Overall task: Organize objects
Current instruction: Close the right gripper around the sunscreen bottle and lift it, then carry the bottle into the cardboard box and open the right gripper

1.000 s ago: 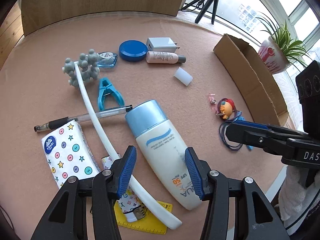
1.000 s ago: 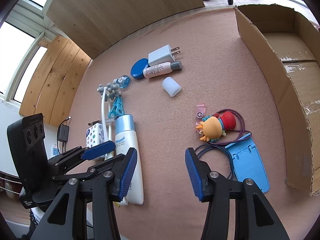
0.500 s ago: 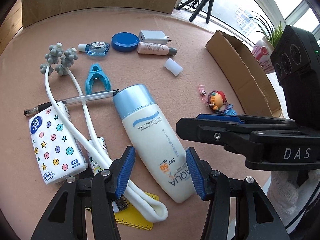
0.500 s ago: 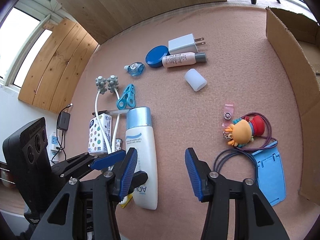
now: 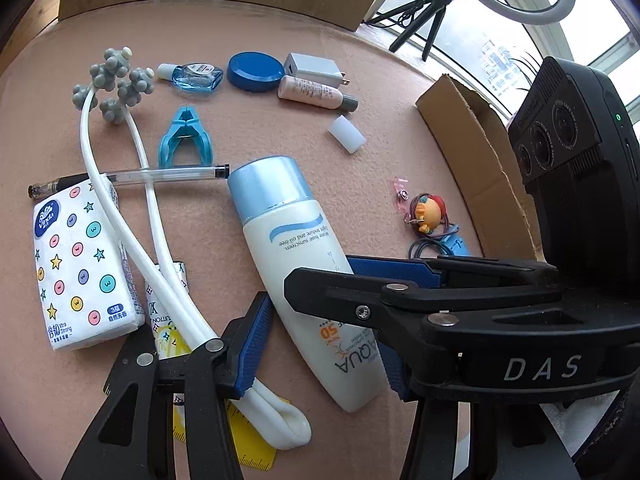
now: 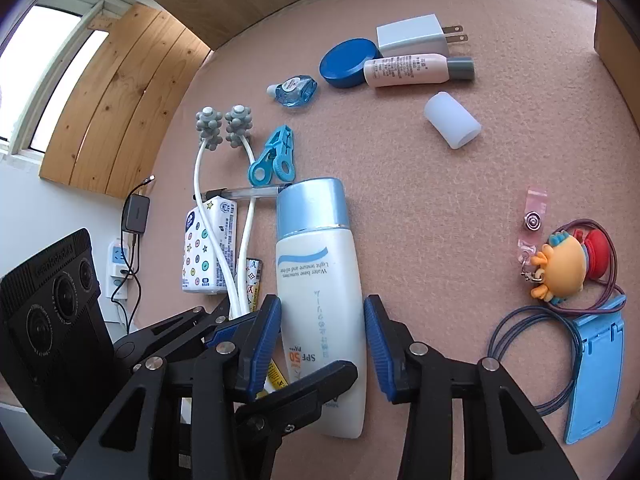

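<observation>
presently both grippers sit low over the pink mat [image 6: 500,152], converging on the sunscreen bottle [image 6: 316,280], which lies flat with its blue cap pointing away. the right gripper [image 6: 322,340] straddles the bottle's lower body, jaws spread, one blue pad on each side; whether the pads touch the plastic cannot be told. the left gripper [image 5: 320,344] is likewise released, its jaws apart about the bottle's base end. in the left wrist view the right gripper's black frame crosses over the bottle and covers part of the label and the left gripper's far pad. the white massager loop [image 5: 160,264] lies across the tissue pack [image 5: 76,264] and the pen [image 5: 132,178], and passes under the left gripper's near finger. a yellow ruler [image 5: 248,456] is mostly hidden beneath it. the cardboard box [image 5: 480,152] is cut off by the right unit's camera housing. the keychain toy [image 6: 560,268] lies well apart to the right.
</observation>
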Demonstrator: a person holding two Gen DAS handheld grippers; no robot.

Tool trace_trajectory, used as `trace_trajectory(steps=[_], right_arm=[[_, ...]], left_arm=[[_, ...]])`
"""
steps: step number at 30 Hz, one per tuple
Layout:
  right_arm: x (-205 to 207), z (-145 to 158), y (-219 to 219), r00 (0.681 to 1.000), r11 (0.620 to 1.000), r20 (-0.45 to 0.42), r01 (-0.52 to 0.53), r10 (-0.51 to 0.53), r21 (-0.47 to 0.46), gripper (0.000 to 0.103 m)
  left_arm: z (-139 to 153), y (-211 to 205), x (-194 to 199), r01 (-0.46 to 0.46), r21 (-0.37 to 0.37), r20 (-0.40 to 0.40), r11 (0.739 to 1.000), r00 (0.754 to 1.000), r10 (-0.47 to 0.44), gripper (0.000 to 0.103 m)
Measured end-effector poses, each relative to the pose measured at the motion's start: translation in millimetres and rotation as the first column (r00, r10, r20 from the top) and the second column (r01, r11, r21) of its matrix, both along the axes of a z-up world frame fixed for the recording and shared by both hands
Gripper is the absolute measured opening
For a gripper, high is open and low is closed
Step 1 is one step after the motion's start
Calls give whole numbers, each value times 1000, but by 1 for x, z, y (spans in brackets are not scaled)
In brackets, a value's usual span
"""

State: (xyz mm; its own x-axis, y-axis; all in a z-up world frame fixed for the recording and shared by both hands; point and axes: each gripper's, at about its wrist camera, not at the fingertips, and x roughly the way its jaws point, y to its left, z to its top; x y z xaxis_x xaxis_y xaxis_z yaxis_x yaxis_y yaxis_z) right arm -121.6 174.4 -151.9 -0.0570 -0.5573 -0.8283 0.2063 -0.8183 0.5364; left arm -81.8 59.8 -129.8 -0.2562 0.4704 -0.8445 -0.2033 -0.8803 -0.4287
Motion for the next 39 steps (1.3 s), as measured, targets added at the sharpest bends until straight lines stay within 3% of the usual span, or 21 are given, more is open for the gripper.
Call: trace_trajectory(steps=[11, 22, 39], right_arm=[[10, 27, 32, 996, 997, -53, 69, -71, -25, 38], [19, 82, 110, 965, 981, -178, 191, -192, -21, 38], [28, 95, 237, 893, 918, -223, 397, -391, -18, 38]], left_arm=[[32, 38, -3, 9, 22, -71, 1000, 997, -8, 52], [75, 130, -13, 127, 44, -173, 991, 978, -118, 52], [81, 260, -23, 272, 41, -216, 961, 942, -257, 52]])
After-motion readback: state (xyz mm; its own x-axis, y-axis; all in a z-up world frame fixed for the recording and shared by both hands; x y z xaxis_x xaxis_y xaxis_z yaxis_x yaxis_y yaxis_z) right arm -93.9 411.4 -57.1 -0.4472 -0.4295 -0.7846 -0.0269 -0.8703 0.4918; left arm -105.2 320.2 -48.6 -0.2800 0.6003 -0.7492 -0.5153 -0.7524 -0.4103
